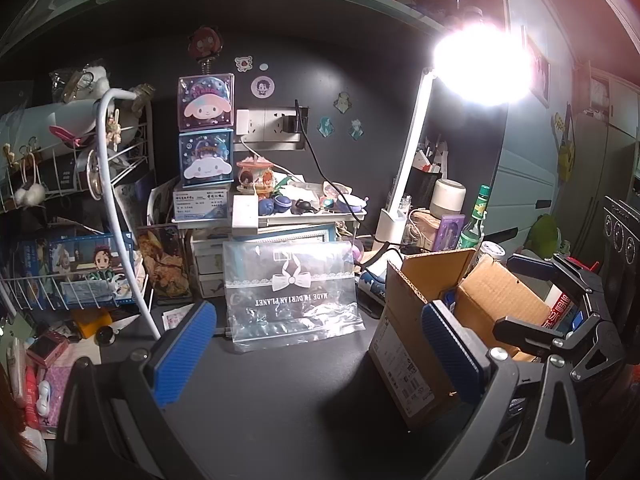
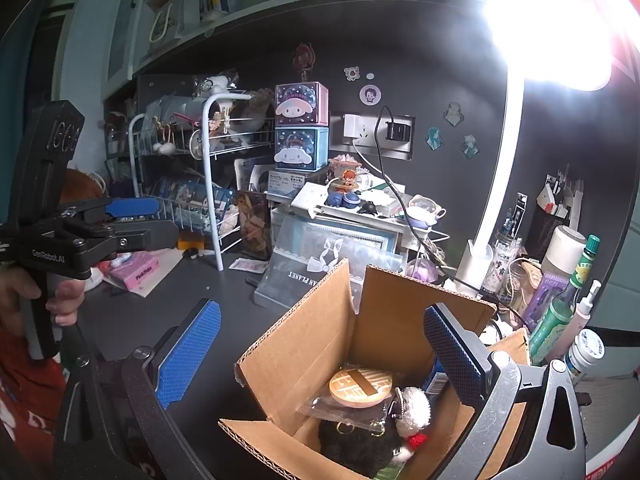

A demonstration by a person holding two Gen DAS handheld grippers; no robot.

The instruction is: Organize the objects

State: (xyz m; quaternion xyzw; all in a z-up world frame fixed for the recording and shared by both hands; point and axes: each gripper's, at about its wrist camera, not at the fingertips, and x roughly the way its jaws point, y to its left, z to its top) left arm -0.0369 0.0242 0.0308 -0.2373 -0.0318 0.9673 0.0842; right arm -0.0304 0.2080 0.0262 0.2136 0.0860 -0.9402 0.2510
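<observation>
An open cardboard box [image 2: 320, 344] stands on the dark desk; in the left wrist view the box [image 1: 424, 320] is at the right. Inside lie a round tan badge in plastic [image 2: 360, 388], a black-and-white plush [image 2: 408, 412] and a blue item. My right gripper [image 2: 320, 356] is open and empty, hovering over the box with its right finger inside the rim. My left gripper [image 1: 320, 352] is open and empty above the bare desk, left of the box. A clear plastic bag with a bow print [image 1: 292, 292] leans upright behind it.
A white wire rack [image 1: 80, 272] holds cards at the left. Pink items [image 1: 40, 360] lie at the desk's left edge. A shelf with character boxes [image 1: 206, 136] and trinkets stands at the back. A bright desk lamp [image 1: 400, 184], bottles [image 2: 560, 312] and cables crowd the right.
</observation>
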